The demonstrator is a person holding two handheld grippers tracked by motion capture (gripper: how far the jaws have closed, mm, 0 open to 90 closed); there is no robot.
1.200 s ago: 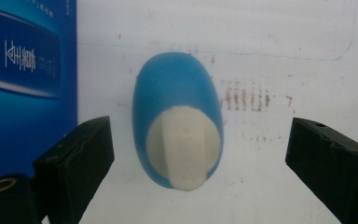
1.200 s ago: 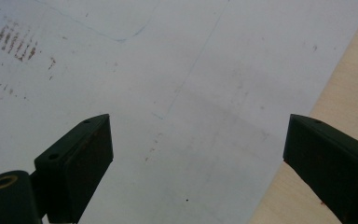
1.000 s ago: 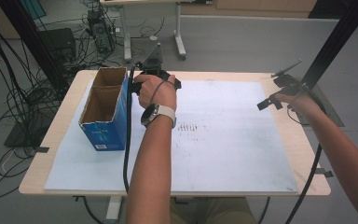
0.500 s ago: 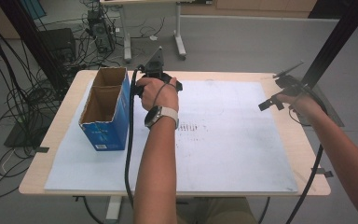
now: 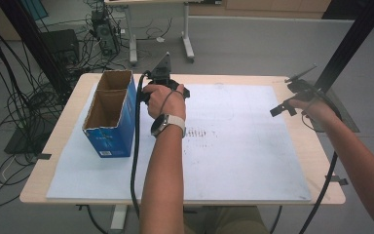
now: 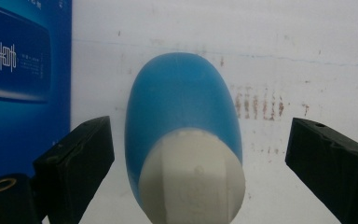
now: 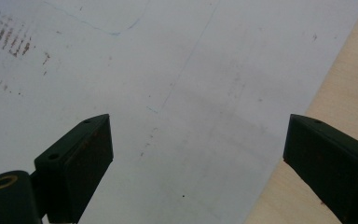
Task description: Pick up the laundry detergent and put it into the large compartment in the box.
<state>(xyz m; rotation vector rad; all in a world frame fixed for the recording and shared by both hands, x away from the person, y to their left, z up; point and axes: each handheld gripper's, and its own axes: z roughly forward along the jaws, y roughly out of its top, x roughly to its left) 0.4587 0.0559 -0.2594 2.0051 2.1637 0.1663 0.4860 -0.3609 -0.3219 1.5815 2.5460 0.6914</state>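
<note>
So the blue cardboard box (image 5: 111, 117) is the landmark here: it stands upright near the far left corner of the white sheet (image 5: 233, 161) that covers the table (image 5: 316, 161), top flaps open, and as far as the high view lets me look in, I see bare brown walls and a divider splitting it into two compartments, with nothing inside that I can make out (the bottoms are in shadow, so can't swear to it). Just to the right of the box is the left gripper (image 6: 196, 154), held in the left hand (image 5: 163, 100), and in the left gripper view there's a blue bottle with a white cap (image 6: 184, 140) sitting between its jaws, cap end toward the camera. The jaws stand wide apart with a clear gap on both sides of the bottle, so not clamped on it. The box's blue printed side shows right beside the bottle. Far to the right of the box, by the table's right edge, the right gripper (image 7: 196, 154) hovers with jaws spread wide, nothing between them.
</note>
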